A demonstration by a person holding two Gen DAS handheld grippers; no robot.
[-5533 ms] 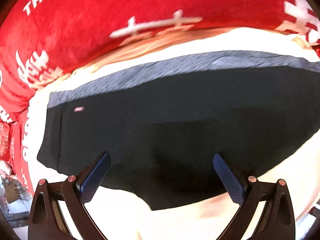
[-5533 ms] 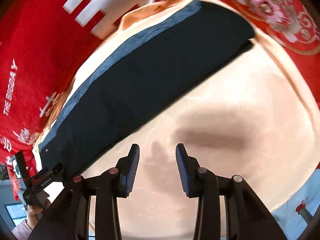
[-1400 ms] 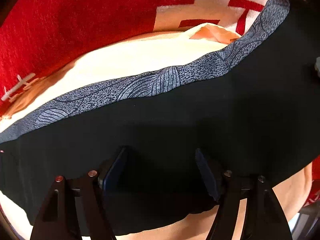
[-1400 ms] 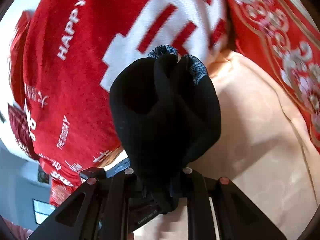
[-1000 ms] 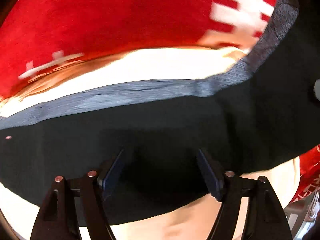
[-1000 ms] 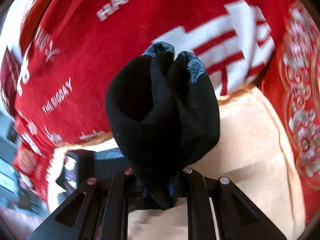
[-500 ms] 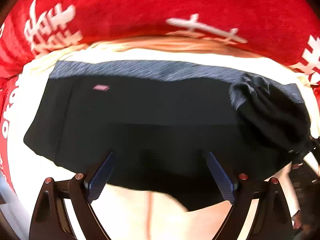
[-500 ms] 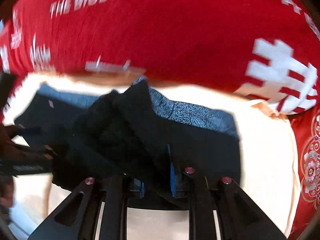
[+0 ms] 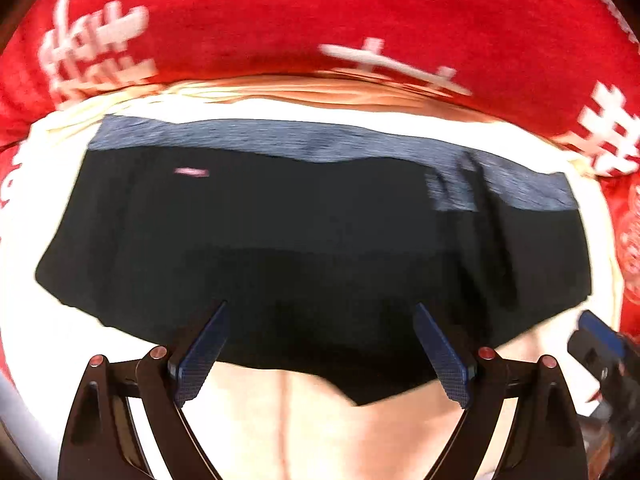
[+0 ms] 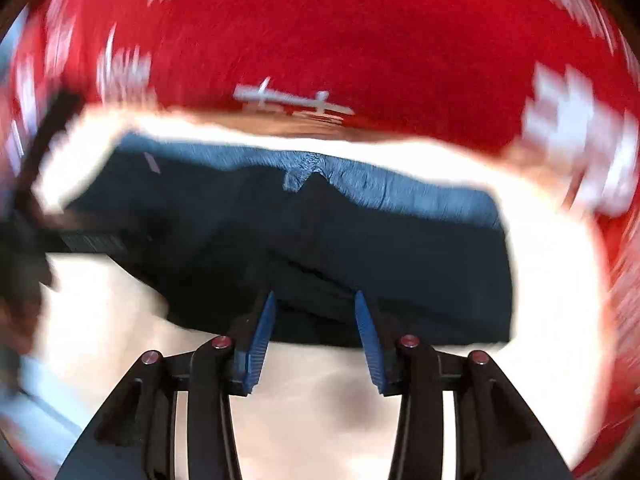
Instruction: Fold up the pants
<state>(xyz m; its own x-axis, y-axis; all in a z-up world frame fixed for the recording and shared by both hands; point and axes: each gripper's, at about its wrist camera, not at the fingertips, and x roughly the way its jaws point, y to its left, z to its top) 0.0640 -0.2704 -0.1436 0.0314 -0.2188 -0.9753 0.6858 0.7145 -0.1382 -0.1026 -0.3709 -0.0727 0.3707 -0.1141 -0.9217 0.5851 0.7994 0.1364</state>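
The black pants [image 9: 304, 240] lie flat on a cream cloth [image 9: 280, 420], which is spread over a red blanket with white lettering [image 9: 320, 16]. Their long axis runs crosswise ahead of both grippers, with the grey patterned waistband [image 9: 280, 140] along the far edge.

The left gripper [image 9: 320, 344] points steeply down at the near hem. Its jaws are spread wide and nothing is pinched between them: the hem lies under and just beyond the fingertips, near the middle of the garment.

The right gripper [image 10: 314, 332] also points steeply down, over the near edge of the pants toward their right-hand half. Its jaws are opening. Dark fabric shows in the gap between the blue pads [image 10: 260, 340], but it seems to lie on the surface beneath rather than being pressed by them; motion blur makes this hard to confirm. Just ahead of this gripper the cloth rises in a soft ridge [image 10: 312, 264] with a puckered bit of waistband [image 10: 308, 164] beyond it, which looks like a part laid over the rest.

Both hands are about equally near the hem. A further fold would probably mean carrying one short end along the long axis toward the other, and each gripper already hangs over the near edge.
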